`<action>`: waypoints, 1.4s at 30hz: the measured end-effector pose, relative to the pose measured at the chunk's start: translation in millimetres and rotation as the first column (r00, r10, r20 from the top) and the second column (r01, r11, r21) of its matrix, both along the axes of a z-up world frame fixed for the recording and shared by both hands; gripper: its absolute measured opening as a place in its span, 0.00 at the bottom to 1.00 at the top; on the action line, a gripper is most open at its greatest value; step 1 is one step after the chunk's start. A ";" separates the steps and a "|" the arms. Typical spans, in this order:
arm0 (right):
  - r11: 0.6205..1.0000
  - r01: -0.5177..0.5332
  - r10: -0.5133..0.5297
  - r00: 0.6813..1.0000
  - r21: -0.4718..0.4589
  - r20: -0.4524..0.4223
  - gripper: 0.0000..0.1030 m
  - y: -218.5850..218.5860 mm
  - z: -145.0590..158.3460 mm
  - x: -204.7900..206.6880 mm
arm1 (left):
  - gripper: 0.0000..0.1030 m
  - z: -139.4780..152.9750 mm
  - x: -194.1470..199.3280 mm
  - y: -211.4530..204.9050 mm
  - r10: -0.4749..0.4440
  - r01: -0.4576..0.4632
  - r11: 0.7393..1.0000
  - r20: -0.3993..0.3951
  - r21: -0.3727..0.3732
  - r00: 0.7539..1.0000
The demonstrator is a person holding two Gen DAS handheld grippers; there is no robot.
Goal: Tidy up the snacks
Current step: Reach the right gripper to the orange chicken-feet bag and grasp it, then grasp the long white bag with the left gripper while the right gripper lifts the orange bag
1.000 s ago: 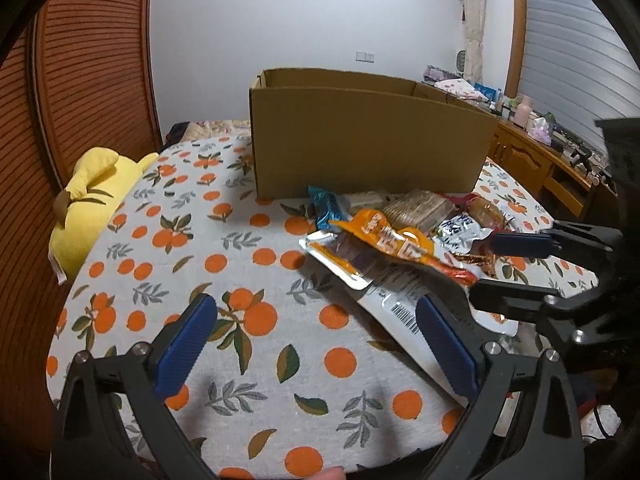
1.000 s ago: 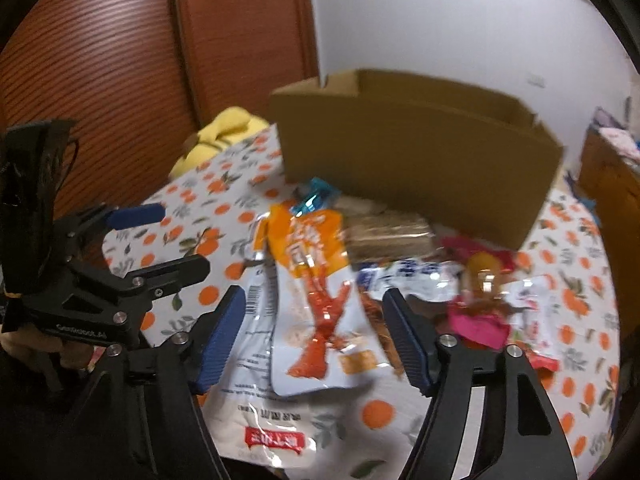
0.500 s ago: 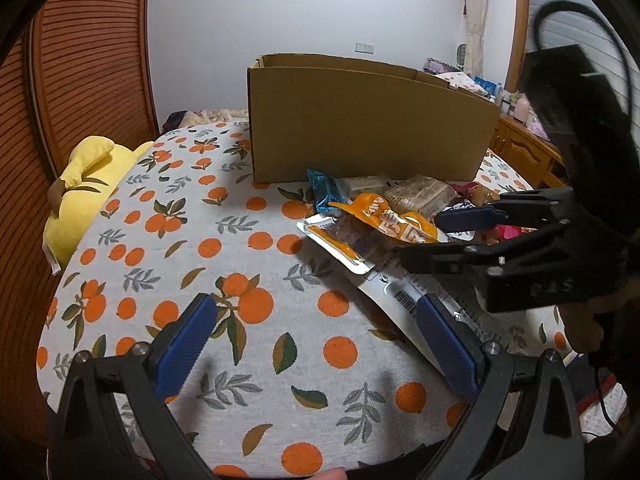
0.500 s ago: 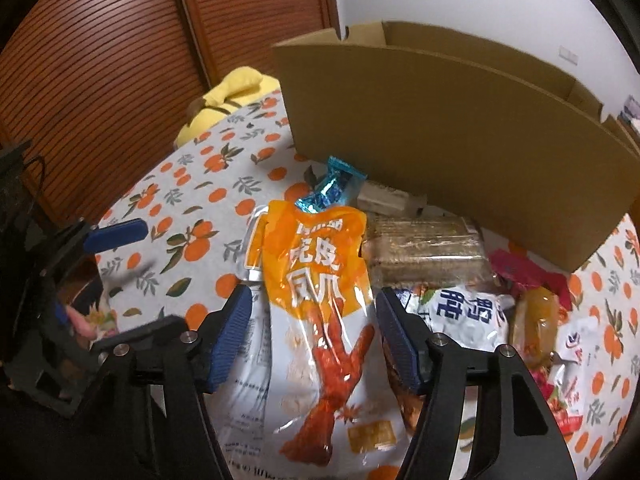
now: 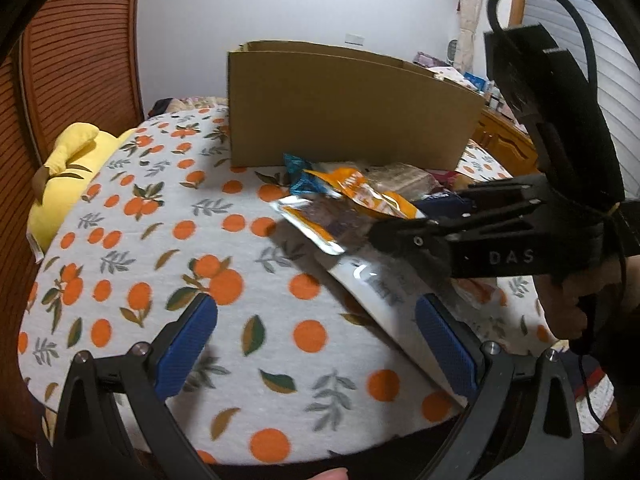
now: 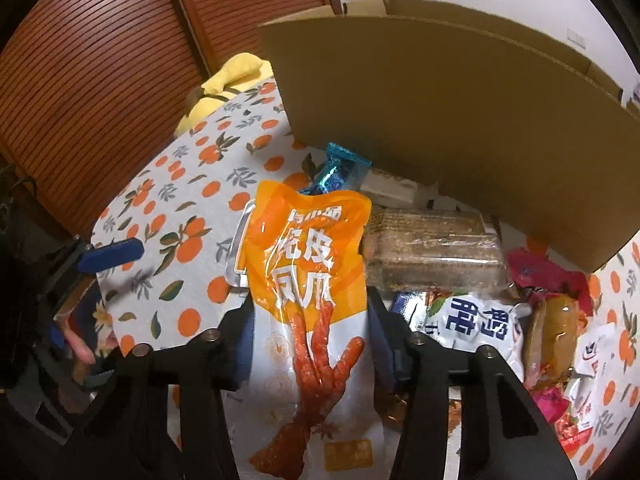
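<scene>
Orange-and-white chicken-feet packet (image 6: pixel 316 280), brown cardboard box (image 5: pixel 344 112), orange-fruit-patterned white tablecloth (image 5: pixel 168 248), yellow plush (image 5: pixel 68 176).

We are looking at our left gripper (image 5: pixel 316 344), which is showing black angular arms, round silver screws (image 5: pixel 138 347) near the joints, and blue ribbed pads (image 5: pixel 187 348) lining its fingers. Our right gripper (image 6: pixel 310 336) is wearing the same black frame with silver screws (image 6: pixel 416 338) and dark blue pads. In the left view its body is carrying pale "DAS" lettering (image 5: pixel 511 257), and a thick black cable (image 5: pixel 576 12) is looping over the boxy black housing on top. Bare skin of our right hand (image 5: pixel 572 308) is showing beneath that frame, with a thin black wire (image 5: pixel 588 384) trailing down beside it.
</scene>
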State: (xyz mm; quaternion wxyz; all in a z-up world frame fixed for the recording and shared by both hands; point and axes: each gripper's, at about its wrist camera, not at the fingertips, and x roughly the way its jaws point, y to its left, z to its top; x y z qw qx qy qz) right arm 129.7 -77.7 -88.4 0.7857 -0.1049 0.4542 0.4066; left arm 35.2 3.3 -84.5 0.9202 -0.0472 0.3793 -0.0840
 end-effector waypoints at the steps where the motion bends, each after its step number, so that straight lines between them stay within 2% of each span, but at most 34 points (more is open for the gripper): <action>1: 1.000 0.002 -0.002 1.000 -0.009 0.011 0.46 -1.0 1.6 -1.1 | 0.97 0.4 -0.5 -3.2 -0.006 0.006 1.000 -0.002 -0.003 1.000; 10: 0.996 0.069 -0.073 0.993 0.049 0.093 0.45 -32.8 35.5 -6.6 | 0.97 3.9 9.7 -40.5 -0.070 0.069 0.998 -0.025 -0.012 0.997; 18: 0.986 0.141 -0.153 0.977 0.089 0.148 0.46 -77.1 58.7 -16.5 | 0.97 -13.6 24.3 -65.0 -0.068 0.079 0.993 -0.112 0.093 0.991; 23: 0.983 0.156 -0.170 0.975 0.101 0.141 0.46 -87.4 53.9 -22.4 | 0.98 -20.8 26.4 -52.7 -0.071 0.083 0.994 -0.147 0.074 0.987; 26: 0.983 0.158 -0.170 0.976 0.094 0.135 0.46 -87.5 48.3 -25.1 | 0.98 -21.2 27.5 -40.1 -0.065 0.080 0.993 -0.155 0.088 0.986; 31: 0.985 0.156 -0.165 0.976 0.075 0.140 0.46 -89.1 38.5 -34.7 | 0.97 -22.8 33.7 -4.3 -0.029 0.044 0.995 -0.171 0.089 0.985; 34: 0.985 0.162 -0.169 0.975 0.062 0.141 0.46 -88.3 30.2 -39.0 | 0.96 -22.2 38.1 9.2 -0.004 0.015 0.998 -0.177 0.060 0.984; 37: 0.983 0.173 -0.179 0.975 0.058 0.129 0.46 -88.3 21.9 -39.0 | 0.96 -20.0 43.6 9.3 -0.012 0.020 0.999 -0.172 0.044 0.985; 42: 0.980 0.198 -0.201 0.971 0.036 0.129 0.46 -87.9 11.9 -40.2 | 0.93 -21.2 53.7 -8.1 -0.048 0.061 0.996 -0.189 0.063 0.981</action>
